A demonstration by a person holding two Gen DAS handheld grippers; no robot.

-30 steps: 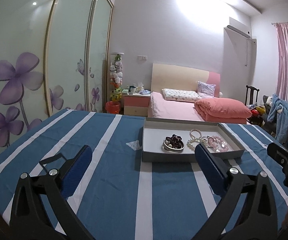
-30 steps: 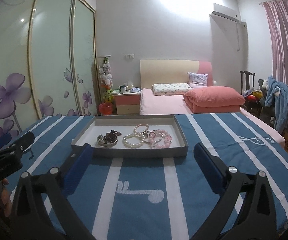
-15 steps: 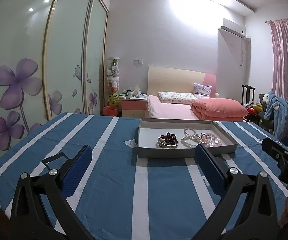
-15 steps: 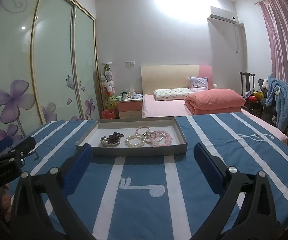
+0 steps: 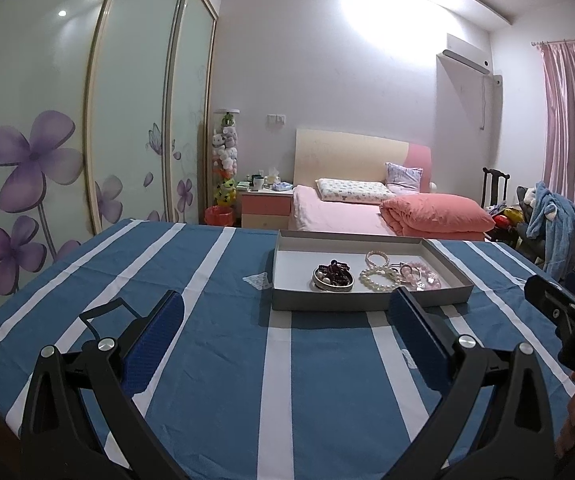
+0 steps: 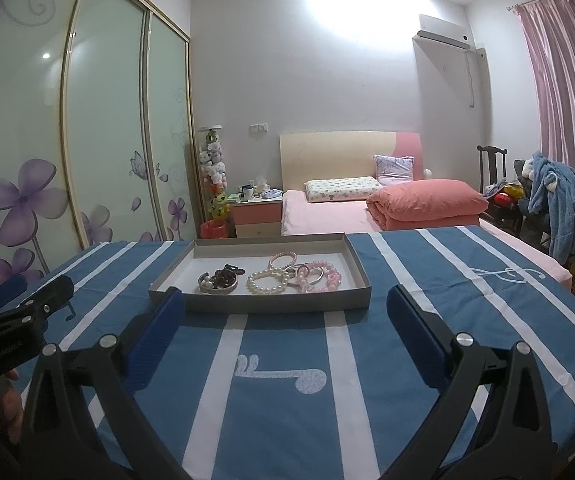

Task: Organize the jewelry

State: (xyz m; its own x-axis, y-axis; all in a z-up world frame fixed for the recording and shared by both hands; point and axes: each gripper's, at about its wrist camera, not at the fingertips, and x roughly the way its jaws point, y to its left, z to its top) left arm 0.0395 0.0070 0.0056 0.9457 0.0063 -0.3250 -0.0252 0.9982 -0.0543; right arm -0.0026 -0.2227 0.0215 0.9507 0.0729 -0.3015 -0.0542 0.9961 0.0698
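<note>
A shallow grey tray (image 5: 367, 303) (image 6: 259, 303) sits on a blue cloth with white stripes. In it lie a dark red bead bracelet on a silver bangle (image 5: 332, 276) (image 6: 220, 279), a white pearl bracelet (image 5: 377, 278) (image 6: 267, 281), a small pink bracelet (image 5: 377, 257) (image 6: 282, 258) and pink bead bracelets (image 5: 417, 274) (image 6: 319, 276). My left gripper (image 5: 285, 330) is open and empty, short of the tray's near wall. My right gripper (image 6: 285, 326) is open and empty too, just before the tray. Each gripper shows at the edge of the other's view.
The striped table (image 5: 207, 340) stretches to both sides. Beyond it stand a pink bed (image 5: 347, 216), a bedside cabinet (image 5: 265, 210), a floral sliding wardrobe (image 5: 87, 120), and a chair with a blue garment (image 5: 551, 220) at the right.
Both grippers have tilted up and drawn slightly back from the tray, so more wall and ceiling shows. Both stay open. The jewelry has not moved.
</note>
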